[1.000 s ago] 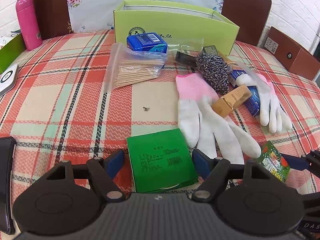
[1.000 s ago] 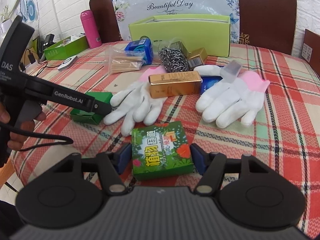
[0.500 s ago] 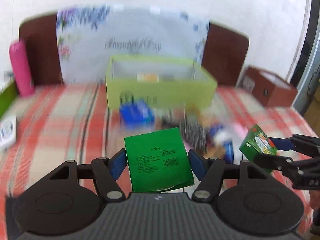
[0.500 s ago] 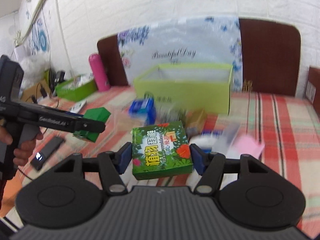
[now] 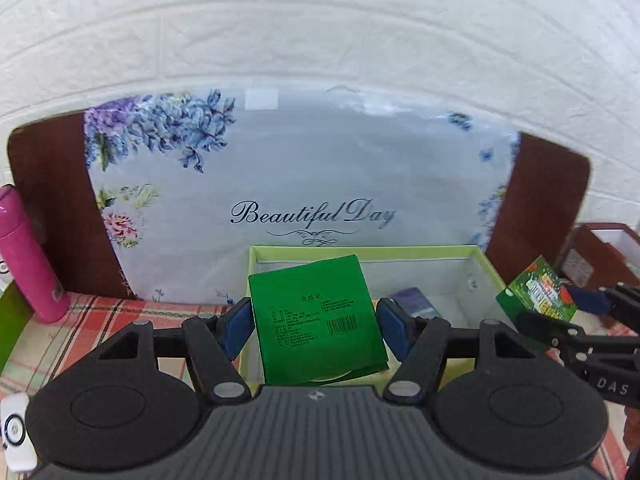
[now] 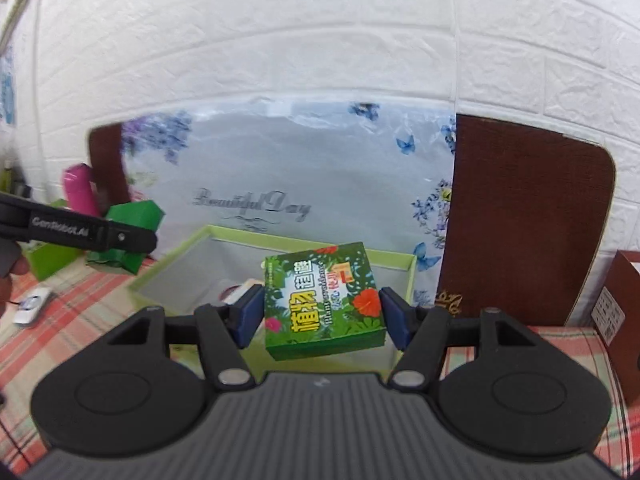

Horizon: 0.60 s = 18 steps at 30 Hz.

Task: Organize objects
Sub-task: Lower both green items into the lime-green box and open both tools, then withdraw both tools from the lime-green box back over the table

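Note:
My left gripper (image 5: 314, 326) is shut on a plain green box (image 5: 320, 320) and holds it in the air over the near left part of the open lime-green storage box (image 5: 490, 266). My right gripper (image 6: 322, 312) is shut on a green box with leaf and flower print (image 6: 324, 300), held in the air over the same storage box (image 6: 410, 270). In the left wrist view the printed box (image 5: 536, 296) shows at the right. In the right wrist view the plain green box (image 6: 134, 236) shows at the left. A purple item (image 5: 416, 304) lies inside the storage box.
A pink bottle (image 5: 28, 256) stands at the left on the plaid tablecloth (image 5: 120, 308). A floral "Beautiful Day" bag (image 5: 304, 200) leans on a brown chair back (image 6: 528, 224) behind the storage box. A brown box (image 6: 622, 304) stands at the right. A white device (image 5: 14, 434) lies at the near left.
Both grippers have lifted their boxes off the table and carried them forward to the lime-green storage box. The gloves and other items on the cloth have dropped out of view.

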{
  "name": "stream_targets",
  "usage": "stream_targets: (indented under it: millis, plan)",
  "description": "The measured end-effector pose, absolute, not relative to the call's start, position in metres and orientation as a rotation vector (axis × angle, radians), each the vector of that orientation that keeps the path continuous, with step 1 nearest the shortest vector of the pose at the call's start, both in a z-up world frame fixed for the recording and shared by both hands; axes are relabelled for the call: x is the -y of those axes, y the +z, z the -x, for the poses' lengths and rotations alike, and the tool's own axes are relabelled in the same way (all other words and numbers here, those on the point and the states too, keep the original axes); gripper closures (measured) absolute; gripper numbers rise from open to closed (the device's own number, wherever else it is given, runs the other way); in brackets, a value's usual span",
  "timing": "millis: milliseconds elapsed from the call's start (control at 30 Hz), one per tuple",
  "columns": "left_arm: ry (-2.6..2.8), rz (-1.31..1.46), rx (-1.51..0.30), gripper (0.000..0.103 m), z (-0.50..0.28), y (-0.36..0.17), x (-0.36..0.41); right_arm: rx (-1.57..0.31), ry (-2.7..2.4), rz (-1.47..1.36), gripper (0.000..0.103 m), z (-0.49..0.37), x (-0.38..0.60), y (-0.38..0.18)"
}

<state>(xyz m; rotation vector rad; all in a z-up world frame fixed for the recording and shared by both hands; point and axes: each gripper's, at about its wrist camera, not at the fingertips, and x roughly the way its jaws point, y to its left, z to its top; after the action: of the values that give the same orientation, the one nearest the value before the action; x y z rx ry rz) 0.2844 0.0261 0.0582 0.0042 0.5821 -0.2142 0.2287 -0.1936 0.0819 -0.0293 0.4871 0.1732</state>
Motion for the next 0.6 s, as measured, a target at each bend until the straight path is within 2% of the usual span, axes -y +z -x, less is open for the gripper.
stream_targets:
  millis: [267, 300, 333, 400, 433, 500, 600]
  plan:
    - [-0.178, -0.014, -0.634, 0.033, -0.342, 0.025, -0.025, -0.591, 0.137, 0.098, 0.041, -0.311, 0.185, 0.036]
    - [-0.168, -0.016, -0.623, 0.029, -0.344, 0.022, -0.024, -0.605, 0.14, 0.106, 0.039, -0.317, 0.183, 0.031]
    - [-0.153, -0.023, -0.62, 0.016, -0.345, 0.02, -0.024, -0.616, 0.147, 0.119, 0.038, -0.322, 0.181, 0.026]
    - [-0.112, -0.031, -0.615, 0.014, -0.345, 0.017, -0.023, -0.606, 0.139, 0.154, 0.019, -0.321, 0.178, 0.023]
    - [-0.124, -0.024, -0.61, 0.014, -0.342, 0.018, -0.025, -0.581, 0.133, 0.166, 0.016, -0.316, 0.178, 0.025]
    - [-0.162, 0.017, -0.589, 0.014, -0.335, 0.021, -0.031, -0.503, 0.135, 0.173, 0.002, -0.299, 0.18, 0.037]
    - [-0.163, 0.058, -0.543, 0.014, -0.315, 0.033, -0.037, -0.369, 0.099, 0.156, 0.0, -0.267, 0.187, 0.063]
